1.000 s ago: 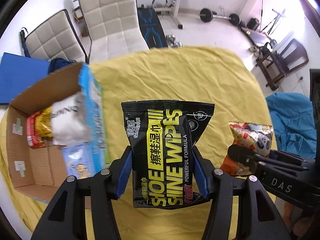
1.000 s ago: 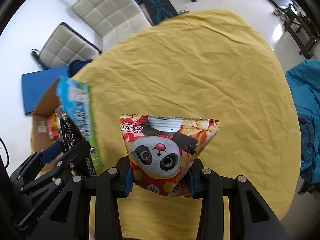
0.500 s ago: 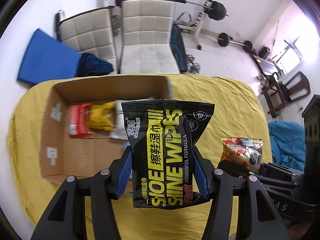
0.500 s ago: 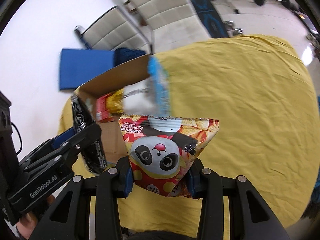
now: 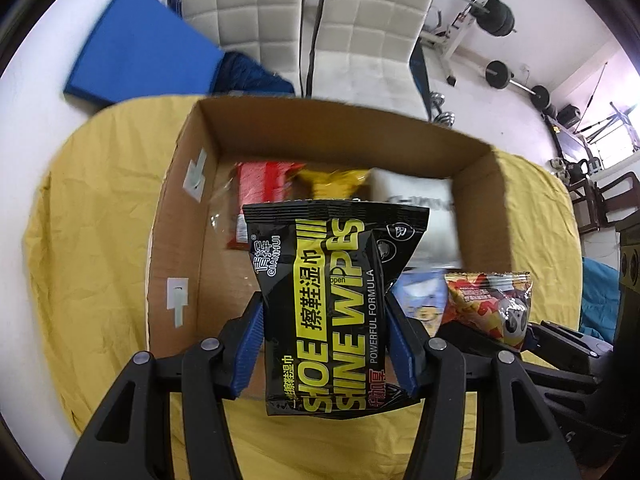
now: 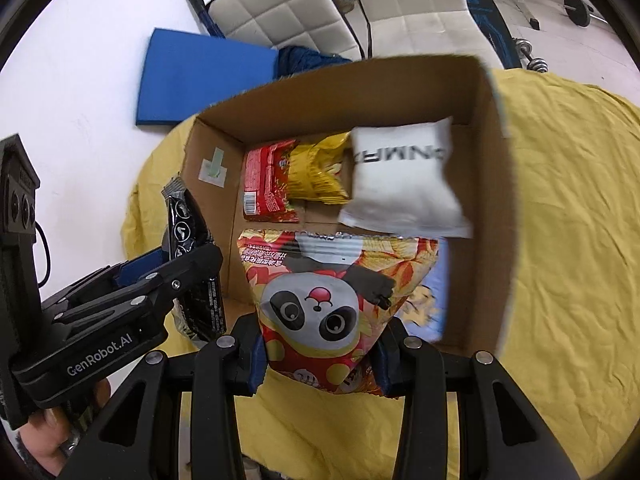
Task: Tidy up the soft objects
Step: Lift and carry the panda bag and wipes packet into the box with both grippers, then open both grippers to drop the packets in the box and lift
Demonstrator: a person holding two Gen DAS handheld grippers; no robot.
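Two packs held, one per gripper. Left wrist view: my left gripper (image 5: 325, 322) clamps the black shoe wipes pack (image 5: 332, 304) above the cardboard box (image 5: 176, 216). Right wrist view: my right gripper (image 6: 320, 354) pinches the panda snack bag (image 6: 328, 300) over the box, near its white pouch (image 6: 400, 184), yellow bag (image 6: 316, 172) and red packet (image 6: 266, 180).

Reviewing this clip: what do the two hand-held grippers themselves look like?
Both are matte black plastic with silver screw heads and blue finger pads. The left hand-held gripper bears white "GenRobot.AI" lettering, with a black cable behind it; the right hand-held gripper looks identical.
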